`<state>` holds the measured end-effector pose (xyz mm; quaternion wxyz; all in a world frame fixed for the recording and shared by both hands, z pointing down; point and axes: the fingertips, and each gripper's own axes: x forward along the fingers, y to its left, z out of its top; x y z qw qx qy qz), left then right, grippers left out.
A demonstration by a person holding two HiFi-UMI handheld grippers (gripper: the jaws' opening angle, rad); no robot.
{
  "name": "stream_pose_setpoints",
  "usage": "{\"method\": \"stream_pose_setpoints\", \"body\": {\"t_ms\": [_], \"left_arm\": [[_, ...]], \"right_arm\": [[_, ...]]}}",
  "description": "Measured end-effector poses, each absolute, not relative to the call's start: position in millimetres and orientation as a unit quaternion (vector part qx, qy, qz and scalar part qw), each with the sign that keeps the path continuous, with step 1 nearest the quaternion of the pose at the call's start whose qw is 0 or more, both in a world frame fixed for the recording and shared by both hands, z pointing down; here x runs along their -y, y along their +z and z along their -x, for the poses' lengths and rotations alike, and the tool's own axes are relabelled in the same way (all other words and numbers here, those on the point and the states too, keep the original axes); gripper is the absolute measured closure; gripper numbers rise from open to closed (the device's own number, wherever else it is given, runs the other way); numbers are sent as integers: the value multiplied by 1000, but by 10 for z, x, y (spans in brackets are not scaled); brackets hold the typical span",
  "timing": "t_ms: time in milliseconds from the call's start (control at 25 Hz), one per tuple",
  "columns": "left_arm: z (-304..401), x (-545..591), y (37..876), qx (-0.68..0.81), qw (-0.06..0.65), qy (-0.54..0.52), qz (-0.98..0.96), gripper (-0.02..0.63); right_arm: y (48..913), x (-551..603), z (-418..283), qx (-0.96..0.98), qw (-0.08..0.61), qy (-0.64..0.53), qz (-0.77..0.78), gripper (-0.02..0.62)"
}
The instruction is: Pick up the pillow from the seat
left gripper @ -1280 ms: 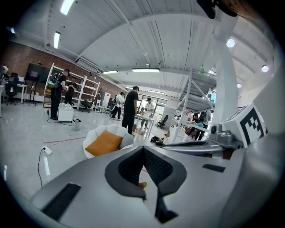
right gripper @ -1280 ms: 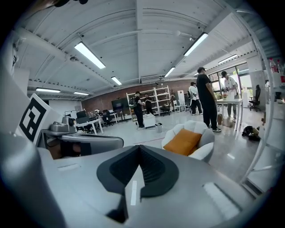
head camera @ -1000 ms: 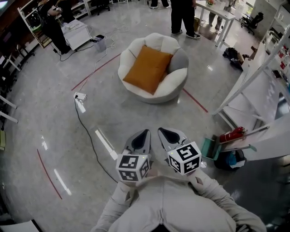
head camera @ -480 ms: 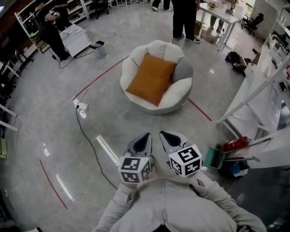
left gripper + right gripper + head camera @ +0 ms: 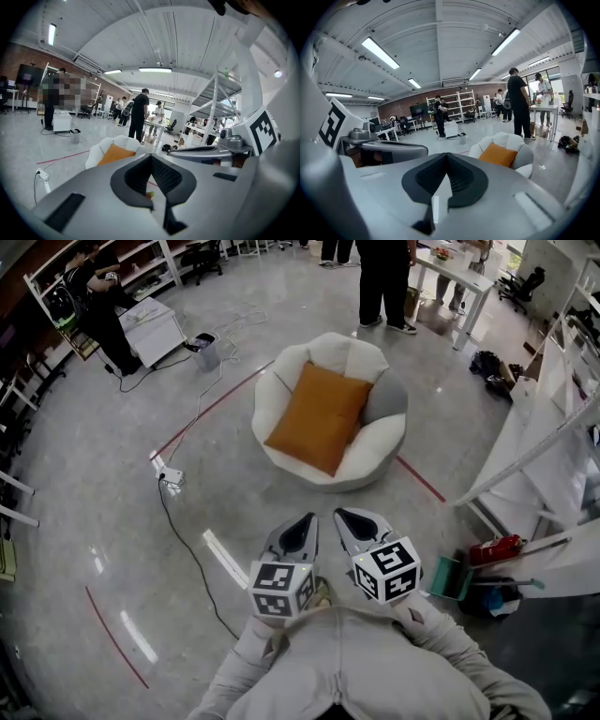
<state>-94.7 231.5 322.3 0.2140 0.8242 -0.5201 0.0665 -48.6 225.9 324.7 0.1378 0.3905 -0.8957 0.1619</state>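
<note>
An orange square pillow (image 5: 321, 417) lies tilted on a round white seat (image 5: 375, 450) in the middle of the floor. It shows too as the pillow (image 5: 114, 153) in the left gripper view and the pillow (image 5: 499, 154) in the right gripper view. My left gripper (image 5: 303, 527) and right gripper (image 5: 349, 518) are held side by side close to my chest, well short of the seat. Both are shut with nothing between their jaws.
A power strip (image 5: 171, 478) and black cable (image 5: 187, 549) lie on the floor to the left. Red floor lines (image 5: 202, 411) run past the seat. White shelving (image 5: 534, 465) and a red extinguisher (image 5: 498, 548) stand right. People (image 5: 384, 282) stand beyond the seat by a table (image 5: 450, 273).
The seat and pillow have slid lower and slightly right in the head view, so they are nearer. Both grippers stay shut in the same place by my chest.
</note>
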Motion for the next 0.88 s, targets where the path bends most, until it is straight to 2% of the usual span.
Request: {"method": "stream_pose_setpoints", "body": {"t_ms": [400,880], "left_arm": [[1234,-1781,3256,520,215,73,-823,604],[1235,-1339,3455,514,236,81,-821,604]], "right_arm": [[3281,-1699,701,891,135,168,-400,595],[3484,-1303,629,879,146,189,-414,595]]}}
